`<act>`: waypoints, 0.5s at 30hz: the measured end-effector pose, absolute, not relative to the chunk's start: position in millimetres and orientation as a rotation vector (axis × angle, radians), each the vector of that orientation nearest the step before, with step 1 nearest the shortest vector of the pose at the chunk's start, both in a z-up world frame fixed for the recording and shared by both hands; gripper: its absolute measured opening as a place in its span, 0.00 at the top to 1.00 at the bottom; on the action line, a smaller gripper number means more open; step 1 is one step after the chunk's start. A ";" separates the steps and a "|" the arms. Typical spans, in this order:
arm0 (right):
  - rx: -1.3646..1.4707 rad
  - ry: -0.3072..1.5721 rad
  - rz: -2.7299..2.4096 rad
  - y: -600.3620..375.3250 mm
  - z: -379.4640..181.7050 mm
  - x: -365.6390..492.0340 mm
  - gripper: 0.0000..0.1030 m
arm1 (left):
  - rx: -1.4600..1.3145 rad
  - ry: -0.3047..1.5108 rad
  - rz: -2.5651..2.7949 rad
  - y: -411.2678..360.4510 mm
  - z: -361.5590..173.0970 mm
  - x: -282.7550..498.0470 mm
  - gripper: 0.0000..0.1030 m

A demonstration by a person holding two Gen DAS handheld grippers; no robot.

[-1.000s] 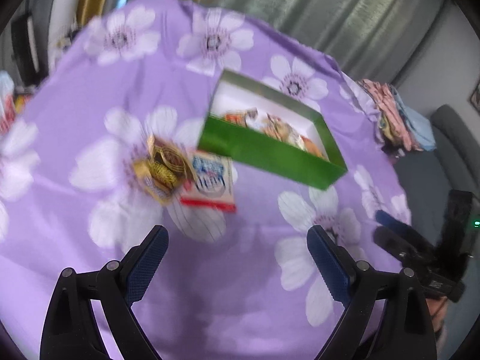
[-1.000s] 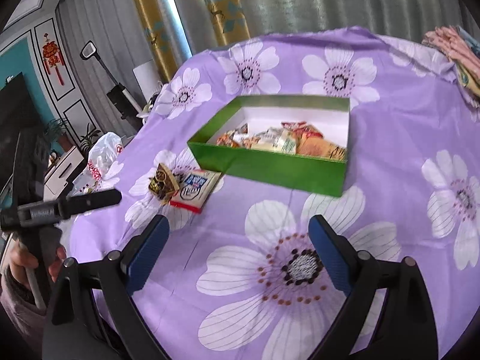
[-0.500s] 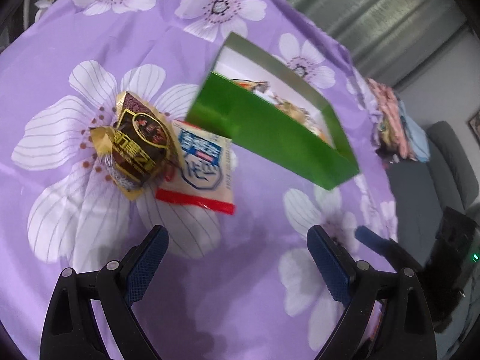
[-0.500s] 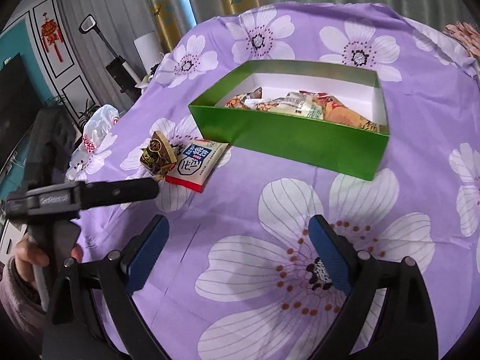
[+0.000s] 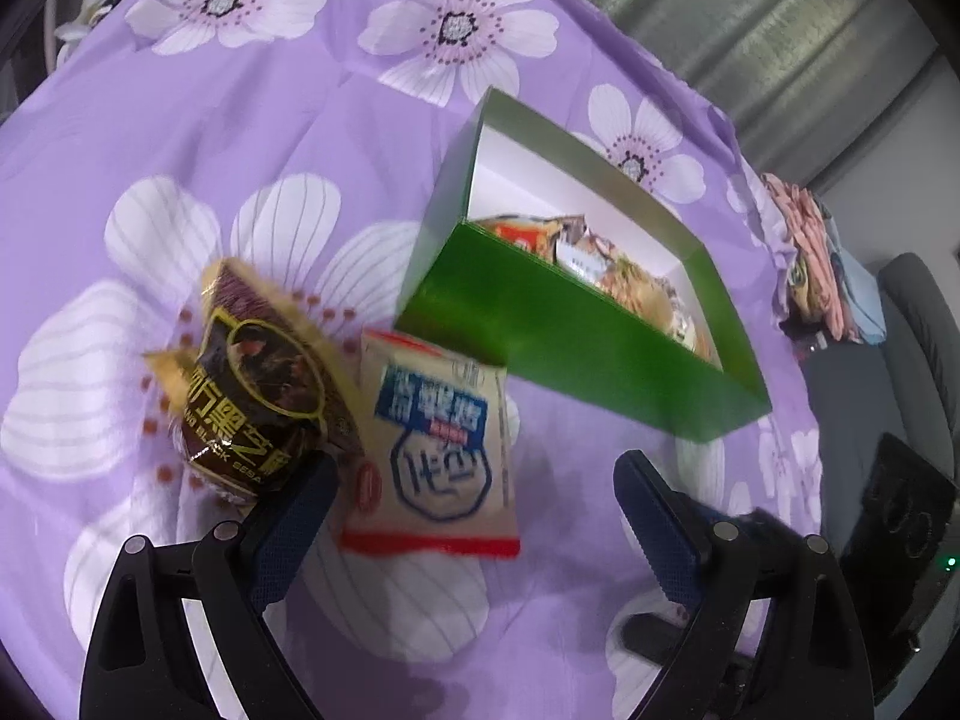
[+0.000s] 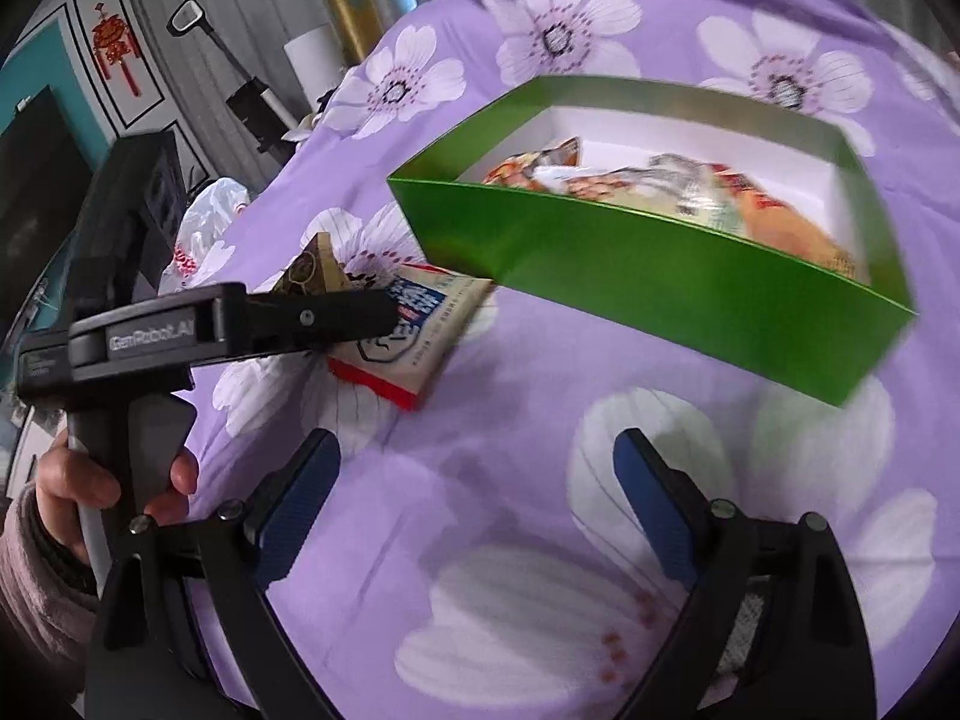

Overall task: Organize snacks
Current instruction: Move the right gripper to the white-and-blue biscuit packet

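Observation:
A white, blue and red snack packet [image 5: 441,450] lies flat on the purple flowered cloth, beside a brown and gold snack packet [image 5: 264,384]. My left gripper [image 5: 474,510] is open just above the white packet's near edge, one finger on each side. A green box [image 5: 576,336] holding several snacks stands behind them. In the right wrist view the white packet [image 6: 414,330] and the green box [image 6: 660,288] show, with the left gripper's body over the packet. My right gripper [image 6: 474,492] is open and empty over bare cloth.
The table is covered by a purple cloth with white flowers [image 5: 240,120]. A pile of folded clothes [image 5: 810,252] lies past the table's far right edge. A white plastic bag [image 6: 204,222] sits off the table's left side.
My left gripper has moved down and forward onto the two loose packets. My right gripper has moved closer to the green box.

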State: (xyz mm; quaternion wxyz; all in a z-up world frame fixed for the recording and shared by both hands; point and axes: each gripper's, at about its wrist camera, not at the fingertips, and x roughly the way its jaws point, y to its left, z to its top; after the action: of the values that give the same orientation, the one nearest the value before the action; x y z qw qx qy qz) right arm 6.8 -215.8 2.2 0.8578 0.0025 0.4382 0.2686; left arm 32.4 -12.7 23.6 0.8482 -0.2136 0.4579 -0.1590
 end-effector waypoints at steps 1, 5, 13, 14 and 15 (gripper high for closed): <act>0.008 0.925 0.576 -212.2 0.9 10.4 0.13 | -0.445 0.965 -0.333 -12.7 23.3 34.6 0.09; 0.019 0.952 0.625 -190.9 -7.2 28.4 0.18 | -0.443 0.995 -0.345 -15.7 15.4 40.5 0.18; -0.003 0.981 0.637 -168.5 -20.7 50.9 0.33 | -0.471 1.020 -0.332 -11.7 6.4 41.9 0.49; 0.000 0.982 0.641 -168.0 -21.1 53.1 0.35 | -0.480 1.021 -0.328 -9.2 5.5 42.5 0.53; 0.003 0.984 0.648 -166.3 -22.0 54.1 0.38 | -0.487 1.020 -0.327 -7.5 4.7 42.7 0.55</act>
State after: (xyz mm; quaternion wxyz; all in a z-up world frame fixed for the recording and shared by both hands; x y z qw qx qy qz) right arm 54.1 -166.3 -22.0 0.8315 0.0013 0.4638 0.3056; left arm 42.7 -7.5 4.7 0.8317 -0.2299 0.4813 -0.1541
